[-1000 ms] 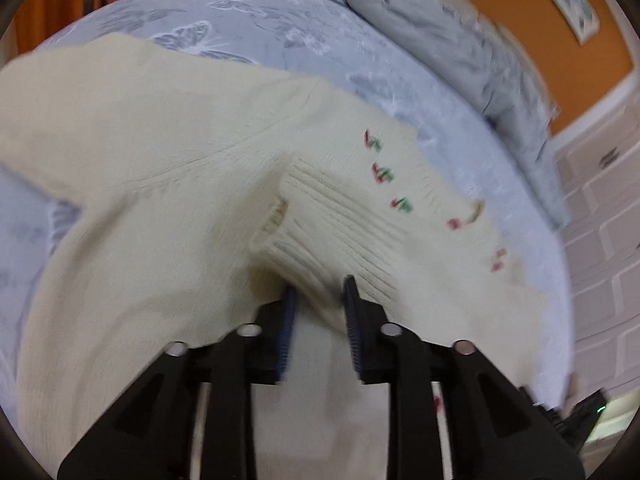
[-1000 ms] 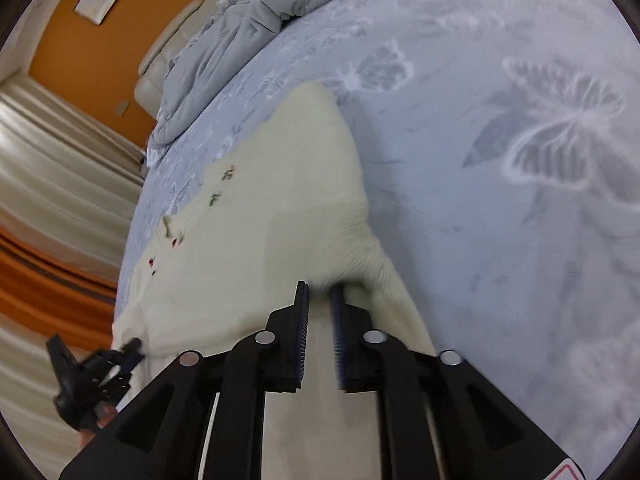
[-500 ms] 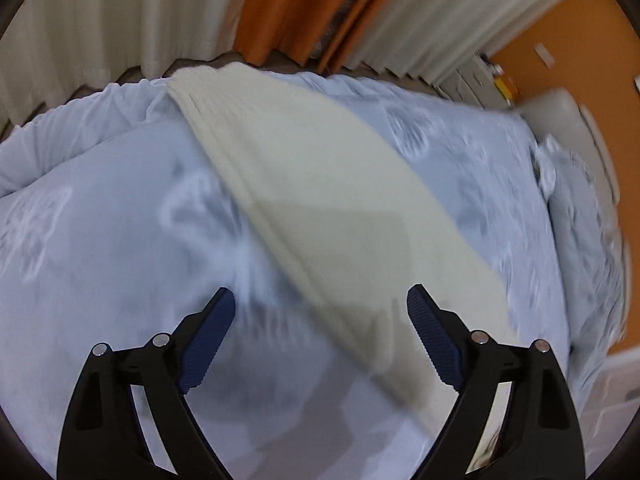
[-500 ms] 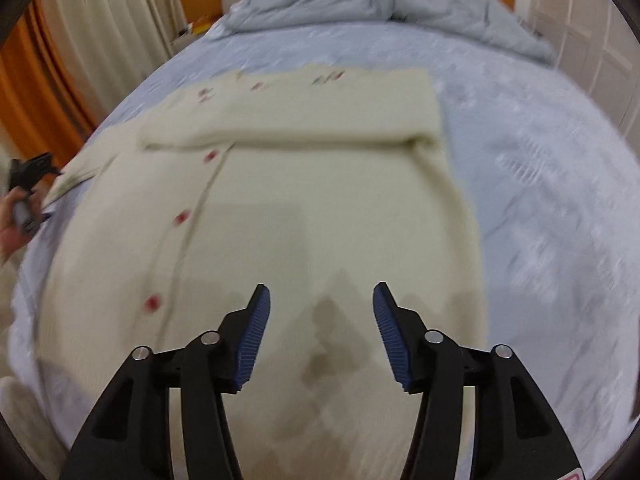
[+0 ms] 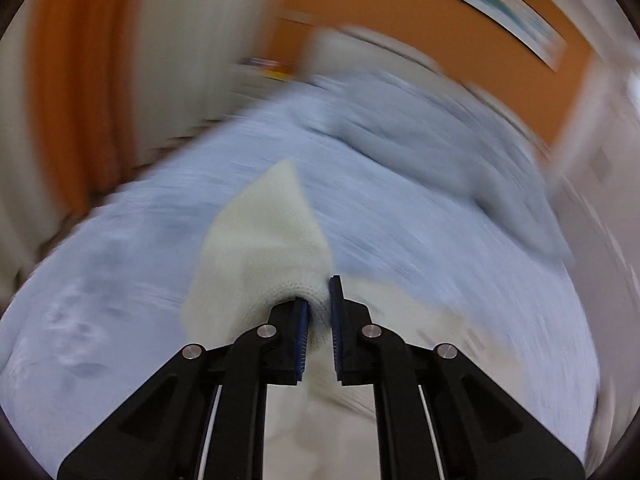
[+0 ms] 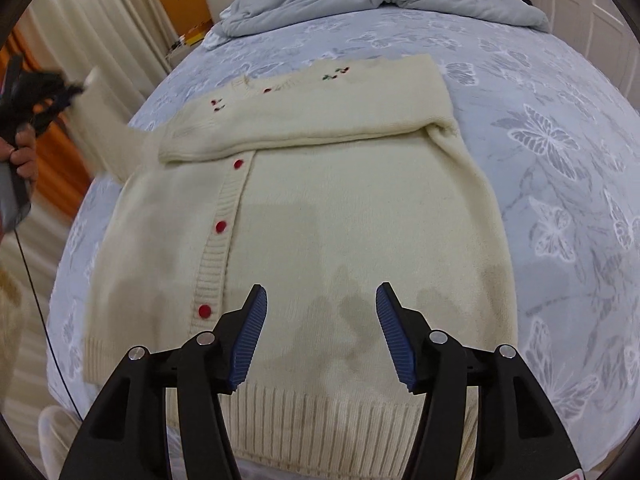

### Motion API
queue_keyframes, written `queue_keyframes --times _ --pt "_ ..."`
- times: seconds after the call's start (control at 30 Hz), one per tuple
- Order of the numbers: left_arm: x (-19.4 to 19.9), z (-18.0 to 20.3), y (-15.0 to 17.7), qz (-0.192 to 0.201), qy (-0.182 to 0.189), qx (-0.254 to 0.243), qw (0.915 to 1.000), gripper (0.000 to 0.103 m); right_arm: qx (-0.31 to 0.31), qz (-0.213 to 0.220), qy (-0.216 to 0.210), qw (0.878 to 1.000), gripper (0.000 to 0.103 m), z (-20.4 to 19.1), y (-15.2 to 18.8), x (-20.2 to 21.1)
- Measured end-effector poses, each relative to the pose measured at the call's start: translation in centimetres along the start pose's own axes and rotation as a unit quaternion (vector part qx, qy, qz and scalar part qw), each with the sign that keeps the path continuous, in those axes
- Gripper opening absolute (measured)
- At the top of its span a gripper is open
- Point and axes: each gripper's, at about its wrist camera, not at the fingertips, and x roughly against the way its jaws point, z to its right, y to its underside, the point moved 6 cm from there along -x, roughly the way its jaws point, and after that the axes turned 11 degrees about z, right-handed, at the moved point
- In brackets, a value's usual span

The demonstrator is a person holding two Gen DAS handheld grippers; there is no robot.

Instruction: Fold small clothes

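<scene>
Left wrist view is heavily motion-smeared: the bed [image 5: 120, 280], curtains [image 5: 80, 80] and orange wall [image 5: 380, 20] streak sideways, only the left gripper [image 5: 318, 308] and the cream knit pinched in it stay sharp. Right wrist view is crisp with soft, even indoor light and no glare; the right gripper [image 6: 320, 332] throws faint multiple shadows onto the cardigan [image 6: 340, 220], and the lifted sleeve [image 6: 100, 120] at left is blurred. Both show strong fisheye bending and dark corners.
</scene>
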Motion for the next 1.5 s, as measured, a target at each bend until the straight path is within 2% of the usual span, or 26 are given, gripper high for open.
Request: queue_keyframes --times 0.03,0.07,0.13,0.17,0.27,0.33,0.4,0.47,0.53,0.6,0.67,0.77,0.83,0.9,0.97,1.1,1.27,1.5 --pt "-0.4 4.4 3.1 -0.032 0.034 -0.043 0.9980 0.019 -0.003 -0.001 0.003 1.000 0.058 0.3 0.1 0.1" --pt "-0.7 6.9 6.3 -0.062 0.045 -0.073 0.9944 0.041 -0.006 -0.005 0.011 1.000 0.058 0.9 0.3 0.0" --pt "-1.2 8.9 11.8 -0.105 0.029 -0.112 0.9876 0.059 -0.010 -0.012 0.028 0.999 0.058 2.1 0.6 0.3" --pt "-1.3 9.3 15.0 -0.129 0.015 -0.128 0.9832 0.059 -0.008 -0.013 0.035 0.999 0.058 2.4 0.6 0.4" --pt "0.1 7.5 18.6 -0.142 -0.029 -0.151 0.9779 0.059 0.026 0.005 0.042 0.999 0.060 2.3 -0.7 1.3" --pt "1.2 5.6 19.1 -0.138 -0.053 -0.150 0.9776 0.060 0.054 0.012 0.030 0.998 0.061 1.0 -2.2 0.8" --pt "2.2 2.7 18.8 -0.140 -0.078 -0.137 0.9776 0.065 0.058 -0.005 -0.009 0.998 0.063 -1.4 -4.1 -1.1" --pt "3.3 -0.8 19.2 -0.147 -0.100 -0.105 0.9784 0.074 0.059 -0.014 -0.039 0.997 0.064 -4.4 -6.3 -3.6" --pt "4.7 -4.1 19.9 -0.157 -0.123 -0.066 0.9776 0.074 0.115 0.010 -0.039 0.992 0.064 -8.8 -8.8 -6.2" --pt "5.3 -6.8 20.7 -0.169 -0.148 -0.054 0.9728 0.074 0.199 0.037 -0.014 0.979 0.064 -13.0 -10.6 -8.3" --pt "5.8 -8.8 21.6 -0.178 -0.163 -0.044 0.9694 0.074 0.261 0.040 -0.010 0.964 0.063 -16.8 -11.5 -10.7" --pt "6.1 -11.3 22.7 -0.194 -0.185 -0.028 0.9631 0.074 0.318 0.018 -0.008 0.948 0.062 -21.5 -12.0 -14.2" --pt "6.3 -12.4 23.1 -0.199 -0.182 -0.008 0.9631 0.076 0.347 -0.001 0.004 0.938 0.059 -23.5 -11.8 -16.5" --pt "6.5 -12.9 23.3 -0.198 -0.175 0.002 0.9645 0.076 0.357 -0.014 0.007 0.934 0.056 -24.3 -11.5 -17.8" --pt "6.5 -12.7 23.3 -0.198 -0.174 -0.005 0.9645 0.076 0.361 -0.029 0.013 0.932 0.045 -24.5 -11.2 -18.9" --pt "6.5 -12.7 23.4 -0.195 -0.172 -0.010 0.9655 0.077 0.349 -0.045 0.012 0.936 0.045 -24.4 -10.7 -19.9" --pt "6.2 -12.8 23.3 -0.194 -0.173 -0.009 0.9656 0.079 0.347 -0.049 0.005 0.936 0.039 -24.4 -10.5 -20.4" --pt "6.3 -12.7 23.4 -0.191 -0.177 -0.009 0.9654 0.080 0.346 -0.048 0.002 0.937 0.038 -24.5 -10.4 -20.6"
